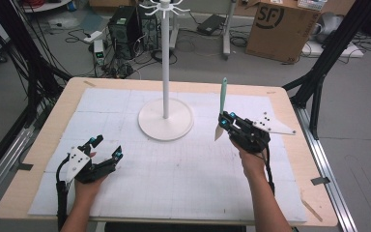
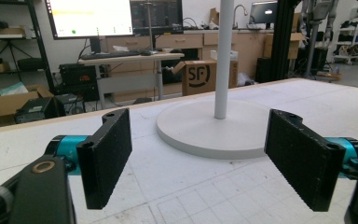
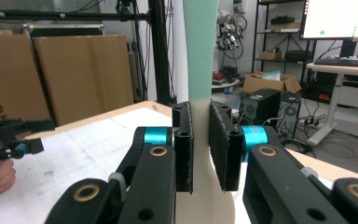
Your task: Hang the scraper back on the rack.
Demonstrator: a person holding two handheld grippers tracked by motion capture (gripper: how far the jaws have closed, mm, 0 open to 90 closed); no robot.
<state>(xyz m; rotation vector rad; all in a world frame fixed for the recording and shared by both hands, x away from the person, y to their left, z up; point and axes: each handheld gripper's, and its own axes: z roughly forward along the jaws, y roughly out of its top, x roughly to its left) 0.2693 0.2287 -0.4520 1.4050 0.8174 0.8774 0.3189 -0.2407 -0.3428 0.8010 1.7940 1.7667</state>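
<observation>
My right hand-held gripper (image 1: 228,126) clenches the spatula (image 1: 222,108) upright, at three o'clock of the white stand (image 1: 165,118). Left hand-held gripper (image 1: 105,146) idles, released. Next, probably: lift it to a hook.

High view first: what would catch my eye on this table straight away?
Probably the tall white stand on its round base, at the middle back of the white mat. Next, the right gripper on the right, shut on a spatula with a pale green handle pointing up. The left gripper sits at front left, jaws open with nothing between them.
</observation>
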